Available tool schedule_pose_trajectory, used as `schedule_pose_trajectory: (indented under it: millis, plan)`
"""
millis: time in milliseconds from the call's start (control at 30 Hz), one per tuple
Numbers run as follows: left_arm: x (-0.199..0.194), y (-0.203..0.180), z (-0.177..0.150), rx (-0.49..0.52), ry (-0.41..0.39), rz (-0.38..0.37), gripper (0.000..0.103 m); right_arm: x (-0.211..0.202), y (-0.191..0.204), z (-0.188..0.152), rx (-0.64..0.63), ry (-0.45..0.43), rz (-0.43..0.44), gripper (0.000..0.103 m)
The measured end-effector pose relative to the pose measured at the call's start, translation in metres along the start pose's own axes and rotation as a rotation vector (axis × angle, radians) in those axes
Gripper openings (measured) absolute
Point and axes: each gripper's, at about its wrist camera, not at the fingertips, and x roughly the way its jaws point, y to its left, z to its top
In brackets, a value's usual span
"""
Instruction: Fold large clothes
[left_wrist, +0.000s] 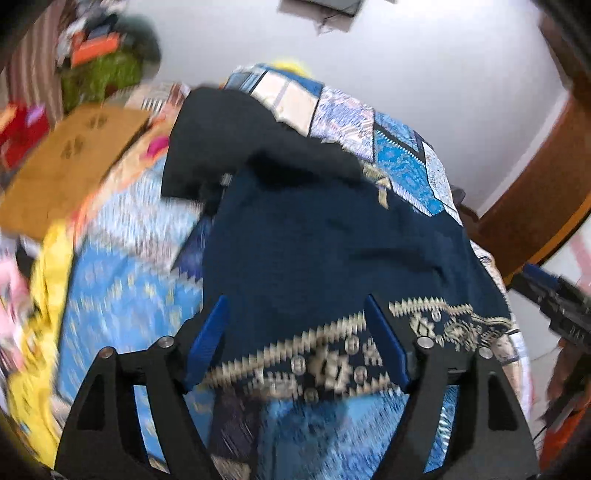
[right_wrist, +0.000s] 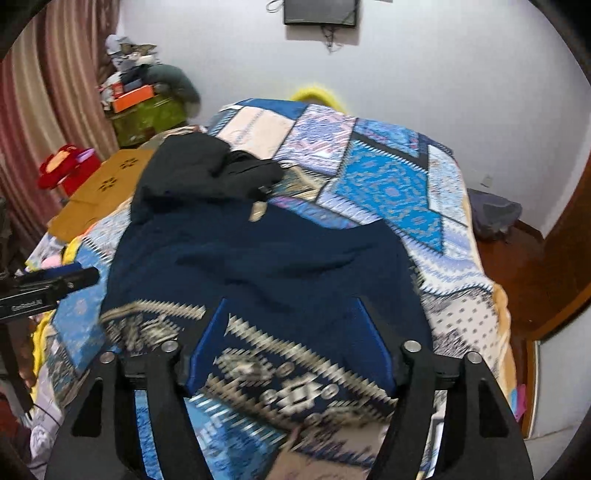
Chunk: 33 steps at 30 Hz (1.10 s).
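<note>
a bed under a blue patchwork-patterned quilt (right_wrist: 388, 177) carries a dark navy knitted garment with a cream patterned hem band (right_wrist: 258, 266), spread flat near the front edge. a black garment (right_wrist: 192, 166) lies bunched at its far left. the left hand-held gripper (left_wrist: 295, 328) and right hand-held gripper (right_wrist: 288, 332) both hover wide open above the hem, gripping nothing.

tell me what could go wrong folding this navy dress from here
Both the left gripper and right gripper are open over the patterned hem of the navy dress, so a shallow pinch may catch only one layer. The black garment overlaps its far end and could drag along. The quilt beneath could get pinched too.
</note>
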Motion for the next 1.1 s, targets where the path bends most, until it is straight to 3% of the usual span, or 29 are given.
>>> schedule_pose_trajectory:
  millis: [133,300,467,567,700,767,1033,1100]
  plan:
    - [0.006,0.023,-0.026,-0.113,0.087,-0.078,0.076,0.008,0.008,-0.014,0.008,0.045,0.023,0.066]
    - [0.012,0.050,-0.048,-0.225,0.108,-0.142,0.076,0.013,0.008,-0.030,0.035,0.093,0.033,0.066]
    - [0.038,0.075,-0.072,-0.410,0.194,-0.246,0.076,0.015,-0.001,-0.037,0.091,0.115,0.031,0.066]
    - [0.053,0.082,-0.080,-0.495,0.209,-0.304,0.076,0.018,-0.008,-0.039,0.141,0.127,0.054,0.066]
    - [0.062,0.081,-0.075,-0.535,0.171,-0.352,0.076,0.026,-0.012,-0.038,0.172,0.142,0.056,0.066]
    - [0.070,0.080,-0.067,-0.534,0.144,-0.342,0.076,0.031,-0.013,-0.036,0.175,0.151,0.051,0.066]
    - [0.092,0.049,-0.040,-0.451,0.055,-0.165,0.076,0.049,-0.012,-0.033,0.187,0.169,0.063,0.066]
    - [0.097,0.058,-0.031,-0.450,0.039,-0.136,0.069,0.053,-0.010,-0.032,0.184,0.178,0.065,0.066]
